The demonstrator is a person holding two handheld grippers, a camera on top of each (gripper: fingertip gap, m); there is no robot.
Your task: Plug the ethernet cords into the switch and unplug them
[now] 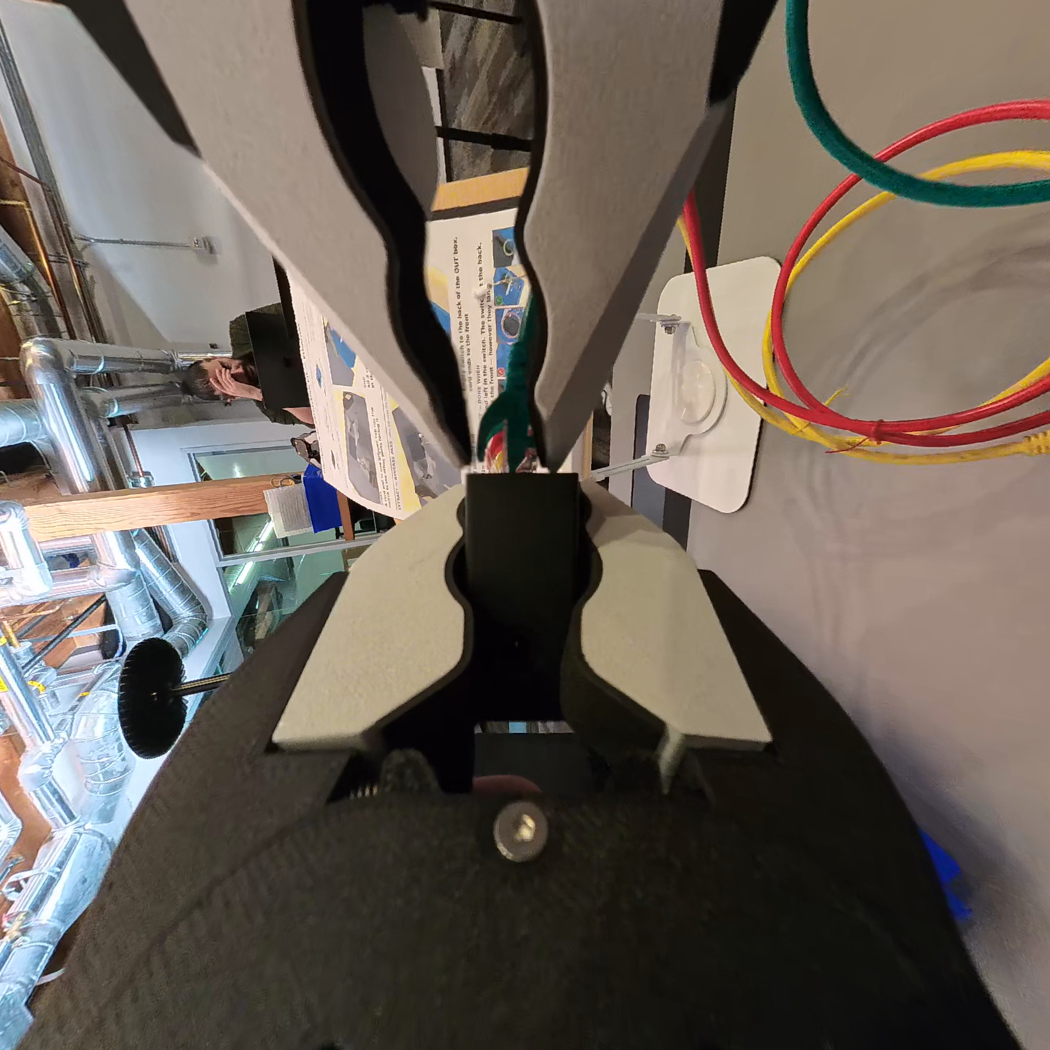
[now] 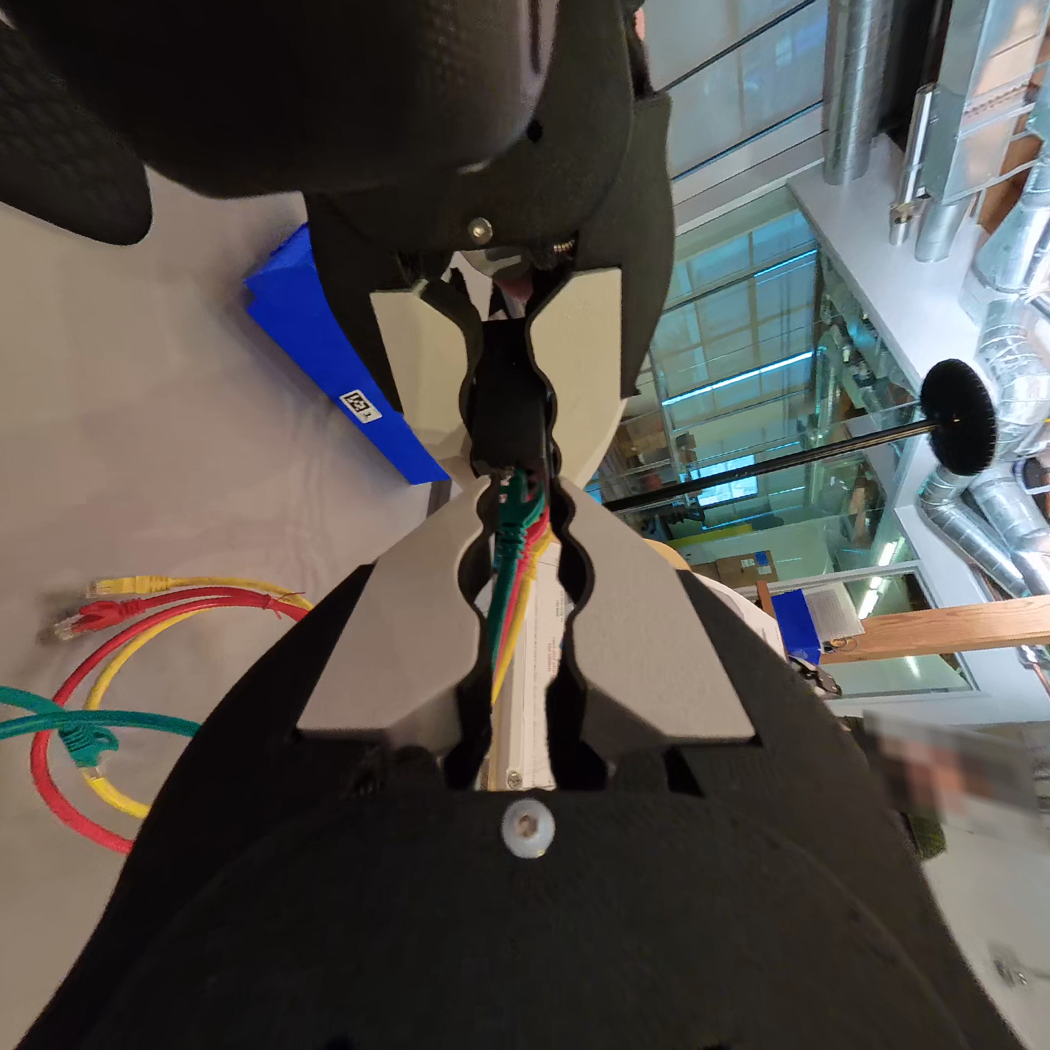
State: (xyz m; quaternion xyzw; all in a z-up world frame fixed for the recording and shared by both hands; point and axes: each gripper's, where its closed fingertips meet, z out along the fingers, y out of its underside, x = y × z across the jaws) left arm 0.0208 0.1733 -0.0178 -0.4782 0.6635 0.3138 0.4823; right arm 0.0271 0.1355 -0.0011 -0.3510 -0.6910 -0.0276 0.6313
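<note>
1. The black switch [image 1: 523,545] sits clamped between the grey fingers of the left tongs [image 1: 523,483], held above the grey bench [image 1: 852,625].
2. Green, red and yellow ethernet cords run into its ports; the green cord [image 2: 514,545] lies on top, with the red cord [image 2: 531,545] and yellow cord [image 2: 500,676] beside it.
3. The right tongs [image 2: 523,483] meet the left tongs tip to tip, closed around the plugs at the switch face; which plug they pinch cannot be told.
4. Loose cord loops and free plugs lie on the bench well apart from the switch, leaving bare bench around them.
5. A blue box [image 2: 324,363] lies on the bench behind the left tongs.
6. A white plate with a clear bracket [image 1: 710,375] sits near the bench edge, where a printed sheet [image 1: 454,284] stands.
</note>
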